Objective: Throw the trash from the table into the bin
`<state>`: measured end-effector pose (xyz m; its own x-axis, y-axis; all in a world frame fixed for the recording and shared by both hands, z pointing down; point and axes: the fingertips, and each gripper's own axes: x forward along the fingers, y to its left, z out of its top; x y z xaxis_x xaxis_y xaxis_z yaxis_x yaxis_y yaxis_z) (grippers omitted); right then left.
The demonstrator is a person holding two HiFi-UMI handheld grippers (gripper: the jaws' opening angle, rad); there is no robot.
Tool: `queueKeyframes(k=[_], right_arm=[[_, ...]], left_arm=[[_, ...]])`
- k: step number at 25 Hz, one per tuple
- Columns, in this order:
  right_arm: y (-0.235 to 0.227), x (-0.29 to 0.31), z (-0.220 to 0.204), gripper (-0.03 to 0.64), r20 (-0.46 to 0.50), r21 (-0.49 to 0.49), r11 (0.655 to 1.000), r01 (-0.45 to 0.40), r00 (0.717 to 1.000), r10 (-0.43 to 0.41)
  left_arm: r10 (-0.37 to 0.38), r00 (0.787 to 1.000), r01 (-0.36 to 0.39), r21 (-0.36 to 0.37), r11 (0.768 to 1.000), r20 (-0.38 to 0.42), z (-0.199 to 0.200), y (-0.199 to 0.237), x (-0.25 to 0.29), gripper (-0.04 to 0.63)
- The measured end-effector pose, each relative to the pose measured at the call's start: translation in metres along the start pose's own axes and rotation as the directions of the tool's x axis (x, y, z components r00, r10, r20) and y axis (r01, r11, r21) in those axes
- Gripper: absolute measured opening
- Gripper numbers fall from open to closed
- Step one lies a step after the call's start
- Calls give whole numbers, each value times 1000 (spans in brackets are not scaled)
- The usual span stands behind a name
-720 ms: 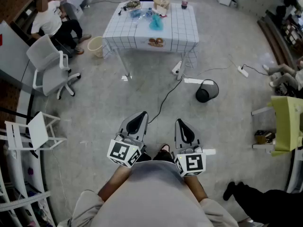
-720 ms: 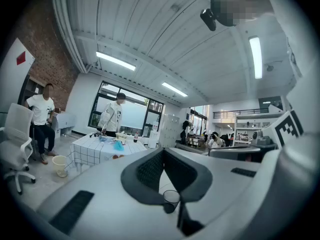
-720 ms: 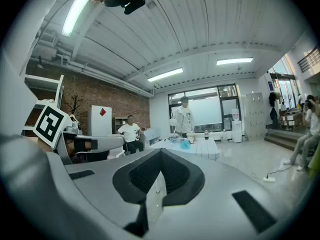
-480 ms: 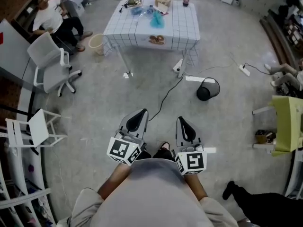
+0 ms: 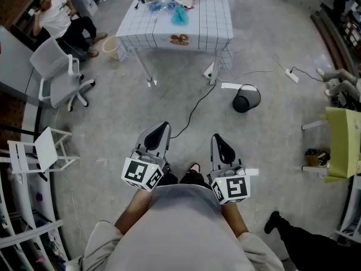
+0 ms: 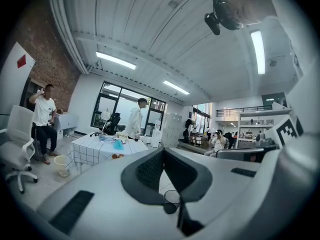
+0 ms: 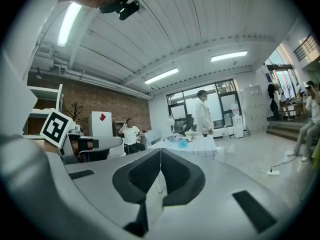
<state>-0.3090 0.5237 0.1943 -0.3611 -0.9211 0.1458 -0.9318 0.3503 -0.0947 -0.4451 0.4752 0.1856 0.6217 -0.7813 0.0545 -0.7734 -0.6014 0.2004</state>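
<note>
Nothing looks binned yet: the trash (image 5: 179, 14) lies on the table (image 5: 210, 22) far ahead, the bin (image 5: 246, 98) stands on the floor nearby, and the left gripper (image 5: 160, 130) and right gripper (image 5: 219, 140) are both closed and empty.

Right gripper (image 7: 160, 155) closed and empty, looking level across the room.
I see its jaws pressed together at centre frame. Just above their tips stands the checked-cloth table (image 7: 201, 145) with a blue item (image 7: 183, 144) on it. A person in white (image 7: 203, 115) stands behind it. A seated person (image 7: 131, 133) is left of it, before the brick wall (image 7: 75, 101). A power strip (image 7: 273, 172) lies at lower right.
</note>
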Motion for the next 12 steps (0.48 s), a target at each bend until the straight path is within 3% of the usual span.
queueKeyframes(k=[12], right_arm=[[-39, 10, -9, 20, -3, 2, 1000, 11, 1000, -11]], left_arm=[[-1, 1000, 1, 6, 1000, -16, -6, -11, 29, 6]])
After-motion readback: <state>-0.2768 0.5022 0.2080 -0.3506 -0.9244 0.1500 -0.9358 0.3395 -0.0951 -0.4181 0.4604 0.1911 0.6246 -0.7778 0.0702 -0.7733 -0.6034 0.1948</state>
